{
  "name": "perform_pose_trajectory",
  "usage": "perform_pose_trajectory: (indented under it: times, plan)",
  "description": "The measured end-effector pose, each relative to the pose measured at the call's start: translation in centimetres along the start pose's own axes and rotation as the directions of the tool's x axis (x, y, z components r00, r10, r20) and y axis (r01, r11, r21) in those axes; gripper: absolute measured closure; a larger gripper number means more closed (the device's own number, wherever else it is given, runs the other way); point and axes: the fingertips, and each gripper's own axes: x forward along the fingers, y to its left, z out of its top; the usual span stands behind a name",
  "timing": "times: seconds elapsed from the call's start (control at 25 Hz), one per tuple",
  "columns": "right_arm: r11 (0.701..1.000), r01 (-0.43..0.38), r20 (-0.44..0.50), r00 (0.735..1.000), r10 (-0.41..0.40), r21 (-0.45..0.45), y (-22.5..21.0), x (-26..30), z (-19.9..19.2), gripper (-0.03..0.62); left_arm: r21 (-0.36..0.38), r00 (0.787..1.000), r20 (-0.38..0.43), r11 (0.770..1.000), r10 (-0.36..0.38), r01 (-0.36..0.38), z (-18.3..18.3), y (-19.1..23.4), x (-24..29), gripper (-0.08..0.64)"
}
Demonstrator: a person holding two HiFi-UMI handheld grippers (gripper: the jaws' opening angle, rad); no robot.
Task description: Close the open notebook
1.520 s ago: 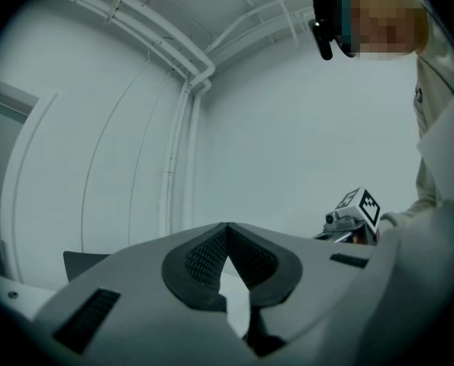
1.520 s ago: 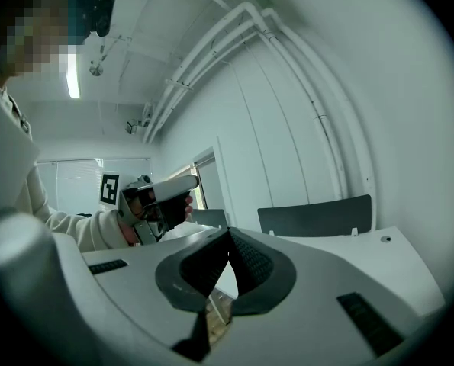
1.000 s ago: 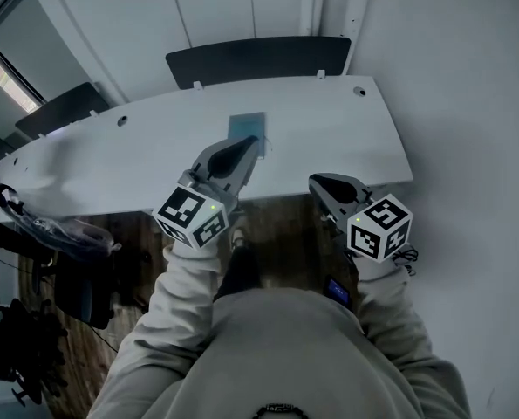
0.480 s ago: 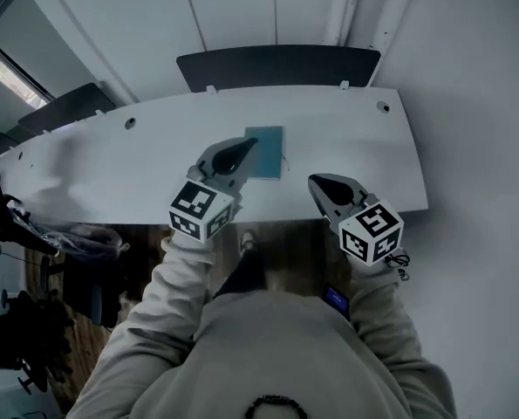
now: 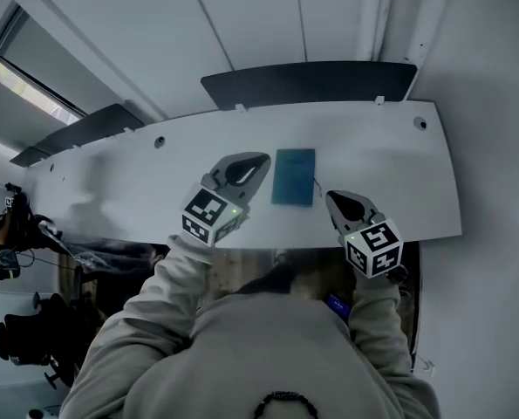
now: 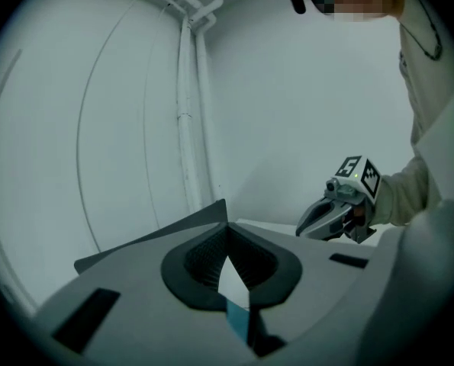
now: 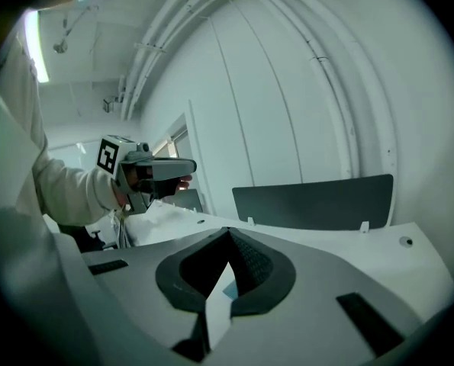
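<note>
In the head view both arms have advanced, left gripper (image 5: 257, 161) and right gripper (image 5: 334, 198) now flanking the teal notebook (image 5: 294, 177) flat on the table (image 5: 111, 177); left gripper view, jaws together, empty; right gripper view, likewise, so neither touches it yet.

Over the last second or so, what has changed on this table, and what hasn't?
The left gripper, earlier overlapping the blue notebook, now sits beside its left edge. The right gripper has come from the table edge to the notebook's right. Nothing was gripped or released. The notebook stays flat; both grippers stay shut.
</note>
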Motion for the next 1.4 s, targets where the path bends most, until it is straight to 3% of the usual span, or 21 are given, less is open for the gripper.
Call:
perform_pose_trajectory:
  times: [0.2, 0.6, 0.88, 1.08, 1.28, 1.4]
  plan:
    - [0.995, 0.047, -0.015, 0.999, -0.045, 0.086, -2.3, 2.9, 0.0, 0.574, -0.024, 0.998, 0.011, 0.998, -0.057, 0.057, -0.5, 1.2, 2.1, 0.565]
    - [0.991, 0.125, -0.095, 0.988, -0.12, 0.048, -4.8, 9.6, 4.0, 0.574, -0.092, 0.989, 0.097, 0.989, -0.108, 0.117, -1.9, 7.8, 4.4, 0.565]
    - [0.984, 0.178, -0.158, 0.972, -0.174, 0.01, -6.3, 12.0, 5.7, 0.574, -0.192, 0.986, 0.138, 0.974, -0.091, 0.116, -3.9, 12.2, 5.1, 0.565]
    - [0.994, 0.109, -0.208, 0.972, -0.108, -0.006, -7.2, 13.3, 5.9, 0.574, -0.198, 0.984, 0.137, 0.971, -0.112, 0.138, -4.6, 12.1, 5.8, 0.565]
    - [0.996, 0.088, -0.207, 0.974, -0.088, -0.01, -9.5, 15.0, 7.4, 0.574, -0.274, 0.99, 0.128, 0.957, -0.057, 0.091, -4.9, 13.3, 6.7, 0.565]
    - [0.997, 0.063, -0.187, 0.98, -0.068, -0.032, -9.4, 16.8, 8.6, 0.574, -0.285, 0.991, 0.125, 0.955, -0.049, 0.083, -4.8, 14.1, 6.6, 0.565]
